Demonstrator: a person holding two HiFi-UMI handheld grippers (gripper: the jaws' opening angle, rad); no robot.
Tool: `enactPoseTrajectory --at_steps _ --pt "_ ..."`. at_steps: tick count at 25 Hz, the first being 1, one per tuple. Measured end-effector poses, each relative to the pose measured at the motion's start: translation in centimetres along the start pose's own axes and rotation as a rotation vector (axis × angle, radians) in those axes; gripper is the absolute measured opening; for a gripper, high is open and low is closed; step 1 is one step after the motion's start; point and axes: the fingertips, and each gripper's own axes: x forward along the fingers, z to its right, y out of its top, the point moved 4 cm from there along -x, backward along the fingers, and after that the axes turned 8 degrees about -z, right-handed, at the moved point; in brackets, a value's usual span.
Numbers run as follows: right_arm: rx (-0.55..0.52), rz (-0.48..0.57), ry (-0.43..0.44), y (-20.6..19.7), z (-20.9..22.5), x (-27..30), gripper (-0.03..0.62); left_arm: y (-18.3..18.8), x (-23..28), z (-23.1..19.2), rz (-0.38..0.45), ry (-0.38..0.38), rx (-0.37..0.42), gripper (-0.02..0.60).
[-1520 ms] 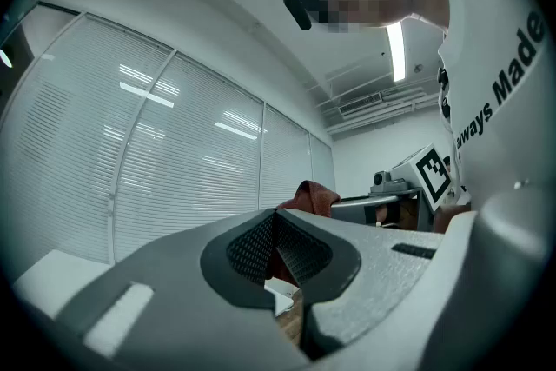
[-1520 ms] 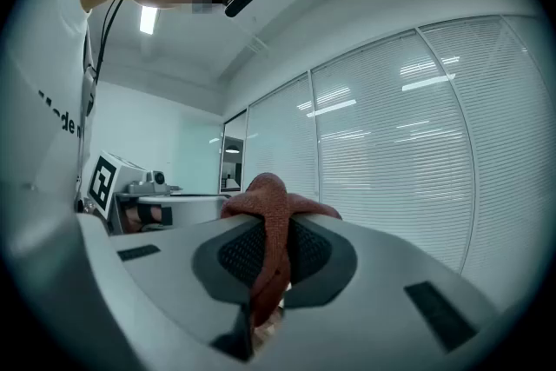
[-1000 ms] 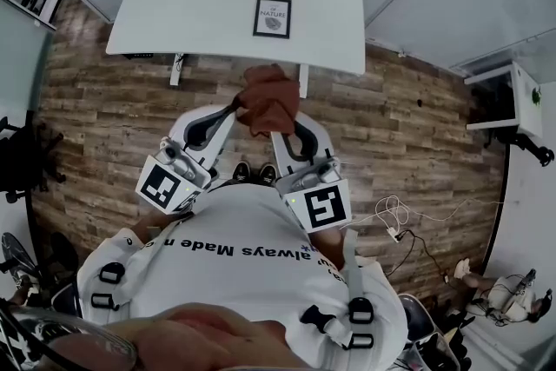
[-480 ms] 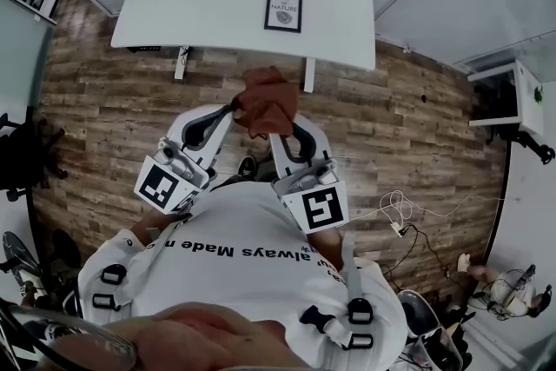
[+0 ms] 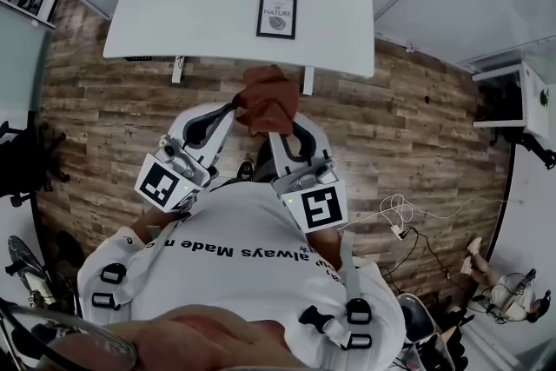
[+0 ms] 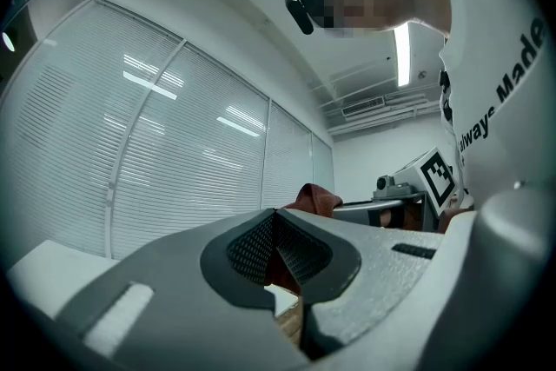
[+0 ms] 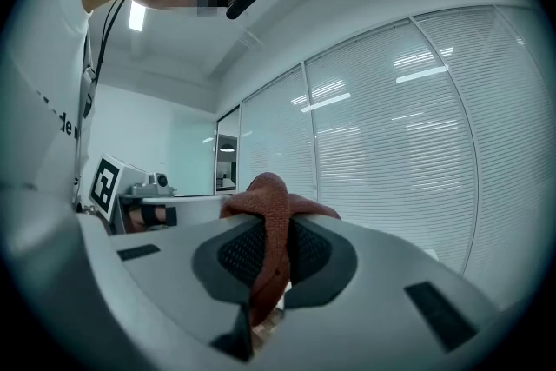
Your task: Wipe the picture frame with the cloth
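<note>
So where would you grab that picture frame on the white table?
Probably across its two side edges, coming from the near side. The picture frame is a small, flat rectangle facing this way, and the table is bare on both sides, so the fingers have room.

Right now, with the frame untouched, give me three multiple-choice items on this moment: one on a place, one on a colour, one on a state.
1. Where is the picture frame?
A) on the white table
B) on a shelf
C) under the cloth

2. What colour is the cloth?
A) blue
B) reddish-brown
C) white

3. What is the right gripper doing?
A) open and empty
B) shut on the picture frame
C) shut on the cloth

Answers: 1 A, the head view shows it on the tabletop, apart from the cloth. 2 B, the head view and the right gripper view both show that colour. 3 C, its fingers press a fold of cloth between them.
</note>
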Motion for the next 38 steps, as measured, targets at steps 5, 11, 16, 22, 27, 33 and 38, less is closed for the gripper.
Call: enactPoseTrajectory --at_steps 5,11,16,22,27,33,38 --pt "0.005 0.007 0.008 0.4 6.2 2.2 0.015 -0.1 6.6 -1.8 -0.019 -0.017 -0.005 0.003" --pt "0.013 0.006 0.019 1.0 13.2 4.2 0.015 0.4 14.0 -3.5 -0.026 -0.027 -0.020 0.003" --pt "0.010 -0.007 0.055 1.1 17.3 5.0 0.015 0.8 18.0 -4.3 -0.026 -0.004 -0.027 0.003" --pt "0.010 0.006 0.071 1.4 20.0 6.0 0.015 1.0 20.4 -5.3 -0.034 0.038 -0.044 0.003" --pt "0.010 -0.005 0.082 1.2 21.4 7.7 0.015 0.5 21.5 -6.8 -0.037 0.052 -0.022 0.003" --pt "0.007 -0.011 0.078 1.5 22.5 10.7 0.015 0.3 22.7 -9.8 -0.038 0.054 -0.023 0.003" --pt "-0.002 -0.006 0.074 2.3 23.6 14.4 0.015 0.5 23.9 -13.4 -0.017 0.052 -0.021 0.003"
